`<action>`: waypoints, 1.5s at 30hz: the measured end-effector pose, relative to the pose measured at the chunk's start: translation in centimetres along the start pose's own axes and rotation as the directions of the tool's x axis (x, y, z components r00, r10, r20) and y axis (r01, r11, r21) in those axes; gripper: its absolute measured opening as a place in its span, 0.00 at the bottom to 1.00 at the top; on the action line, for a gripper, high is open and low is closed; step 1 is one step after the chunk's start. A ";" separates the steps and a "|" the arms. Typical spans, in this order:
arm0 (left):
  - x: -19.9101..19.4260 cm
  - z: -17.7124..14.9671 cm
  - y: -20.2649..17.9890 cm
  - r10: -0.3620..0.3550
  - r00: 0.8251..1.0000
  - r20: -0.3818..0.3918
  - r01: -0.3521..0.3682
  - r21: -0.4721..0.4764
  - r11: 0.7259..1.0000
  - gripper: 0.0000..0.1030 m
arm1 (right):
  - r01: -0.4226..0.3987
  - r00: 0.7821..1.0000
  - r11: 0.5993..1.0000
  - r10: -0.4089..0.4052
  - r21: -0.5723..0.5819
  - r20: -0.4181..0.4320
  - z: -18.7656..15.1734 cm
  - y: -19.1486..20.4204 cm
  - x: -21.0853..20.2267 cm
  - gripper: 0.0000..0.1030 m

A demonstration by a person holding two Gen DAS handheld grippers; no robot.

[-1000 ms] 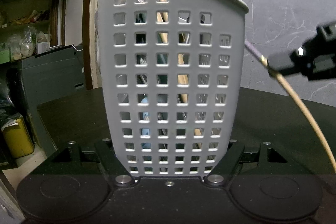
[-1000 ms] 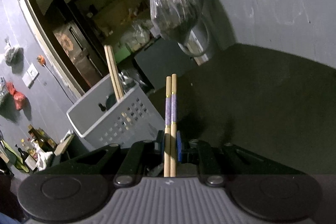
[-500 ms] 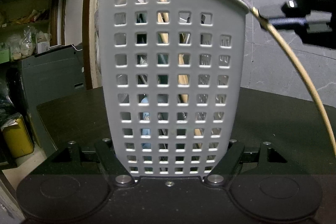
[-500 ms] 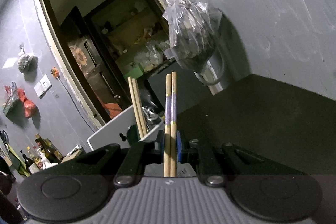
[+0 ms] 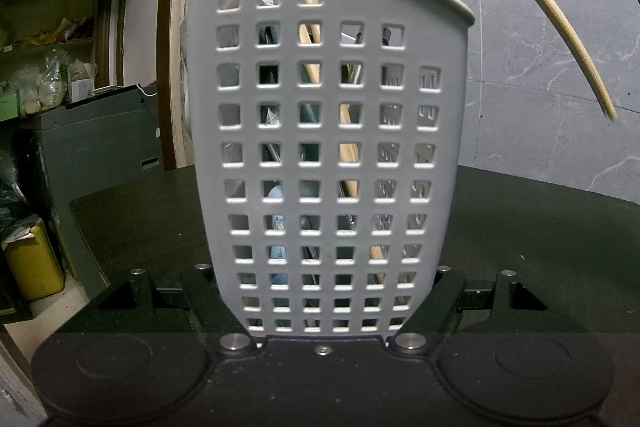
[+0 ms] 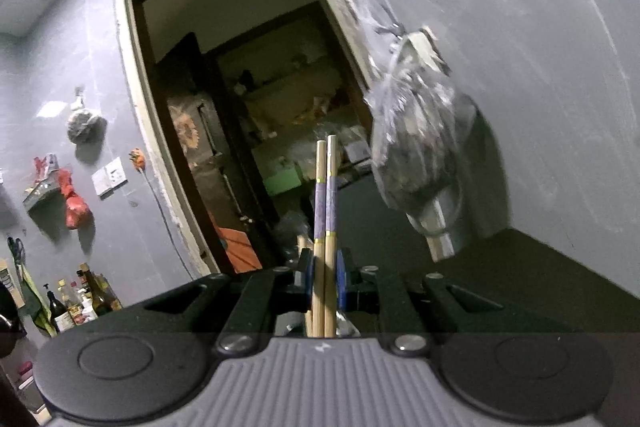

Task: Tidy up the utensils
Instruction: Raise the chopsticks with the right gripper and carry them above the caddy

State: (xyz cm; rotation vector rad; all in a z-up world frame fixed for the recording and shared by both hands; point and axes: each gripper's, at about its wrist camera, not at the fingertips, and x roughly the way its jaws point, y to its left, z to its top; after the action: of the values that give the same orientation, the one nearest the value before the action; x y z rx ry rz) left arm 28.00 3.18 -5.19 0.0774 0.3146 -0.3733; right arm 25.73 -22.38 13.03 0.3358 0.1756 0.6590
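Now the left claw (image 5: 326, 307) grips the gray basket (image 5: 332, 147) on the worktop (image 5: 540, 227). At one o'clock, the right claw (image 6: 325, 279) pinches two chopsticks (image 6: 325, 219), high up. Next, I think, they must tip down into the basket.

Basket (image 5: 332, 147): matt grey plastic, smooth, square perforations. Chopsticks (image 6: 325, 227): pale bare wood, purple patterned band with thin gold rings ahead of the right gripper (image 6: 325, 279) pads. Grippers: matt black plastic, bright metal screws. Table (image 5: 540, 227): dark, dull. Wall (image 5: 540, 39): grey marble-look tile, slight sheen. Hanging bag (image 6: 416, 143): clear crinkled plastic.
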 end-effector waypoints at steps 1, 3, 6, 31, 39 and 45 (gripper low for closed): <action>0.0 0.0 0.0 0.000 1.000 0.000 0.000 0.000 1.000 0.74 | -0.007 1.000 1.000 0.007 -0.010 0.008 0.4 0.2 0.1 0.13; 0.0 0.0 0.0 0.001 1.000 -0.001 -0.001 0.000 1.000 0.74 | -0.022 0.999 0.999 0.023 -0.027 0.024 1.2 0.8 0.5 0.13; 0.0 0.0 0.0 0.001 1.000 -0.001 -0.001 0.000 1.000 0.74 | -0.041 0.998 0.998 0.043 -0.048 0.042 2.3 1.4 1.0 0.13; -0.2 0.0 0.0 0.003 1.000 -0.002 -0.003 0.004 1.000 0.74 | -0.153 0.987 0.987 0.154 -0.041 0.037 2.3 3.0 10.3 0.13; -0.1 0.1 -0.2 0.005 1.000 -0.004 -0.005 0.008 1.000 0.74 | -0.137 0.990 0.990 0.137 -0.013 -0.019 -0.5 2.0 11.2 0.13; -0.1 0.1 -0.2 0.005 1.000 -0.004 -0.005 0.008 1.000 0.74 | -0.132 0.991 0.991 0.132 0.000 -0.034 -1.7 1.5 11.1 0.13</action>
State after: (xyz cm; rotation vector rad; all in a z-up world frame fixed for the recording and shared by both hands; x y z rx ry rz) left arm 27.86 3.00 -5.03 0.0873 0.3167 -0.3693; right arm 33.09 -13.93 11.34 0.3361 0.1866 0.7963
